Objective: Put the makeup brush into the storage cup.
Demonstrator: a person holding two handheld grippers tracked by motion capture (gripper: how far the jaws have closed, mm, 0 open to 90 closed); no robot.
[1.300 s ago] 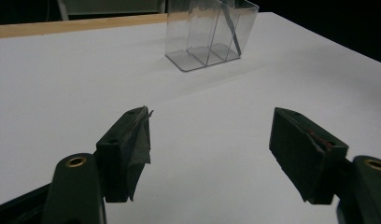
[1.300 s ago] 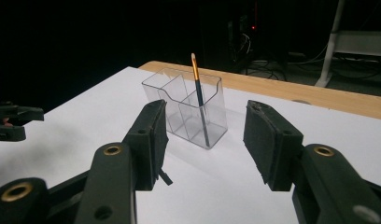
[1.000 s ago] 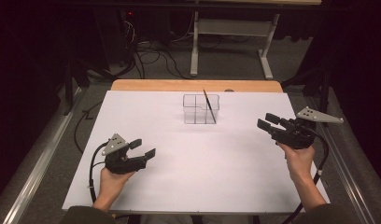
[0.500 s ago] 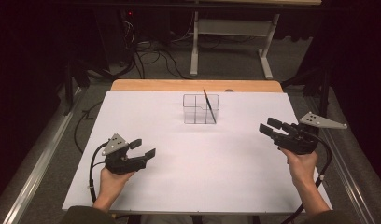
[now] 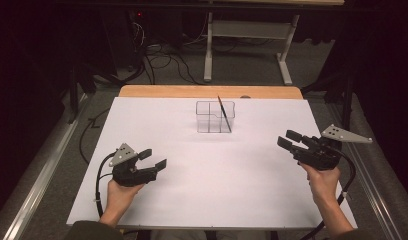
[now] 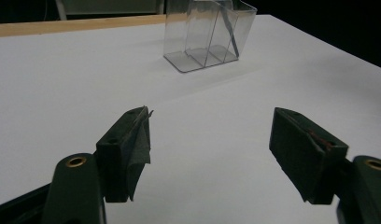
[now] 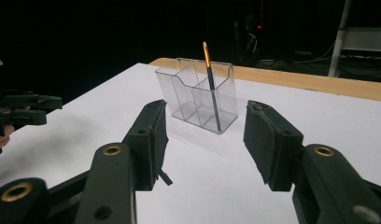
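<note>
Facing a clear plastic organiser [image 7: 196, 94] that stands well ahead of its jaws, the right gripper [image 5: 290, 141] hovers above the white worktop [image 5: 207, 190] with jaws partly open and nothing between them. A slim dark pen [image 7: 211, 86] with an orange tip leans upright in one compartment, seen just left of the line between the right jaws. The left gripper [image 5: 154, 159] hangs over the worktop with jaws spread wide and empty; from there the organiser sits far ahead and slightly to the right. The pen looks light, stiff and smooth, so it may slip or roll in a loose pinch; the bare upper shaft above the rim seems the best place to take hold. The thin-walled organiser appears light enough to slide or tip if nudged, and a pull straight up along the pen's lean would likely spare it.
</note>
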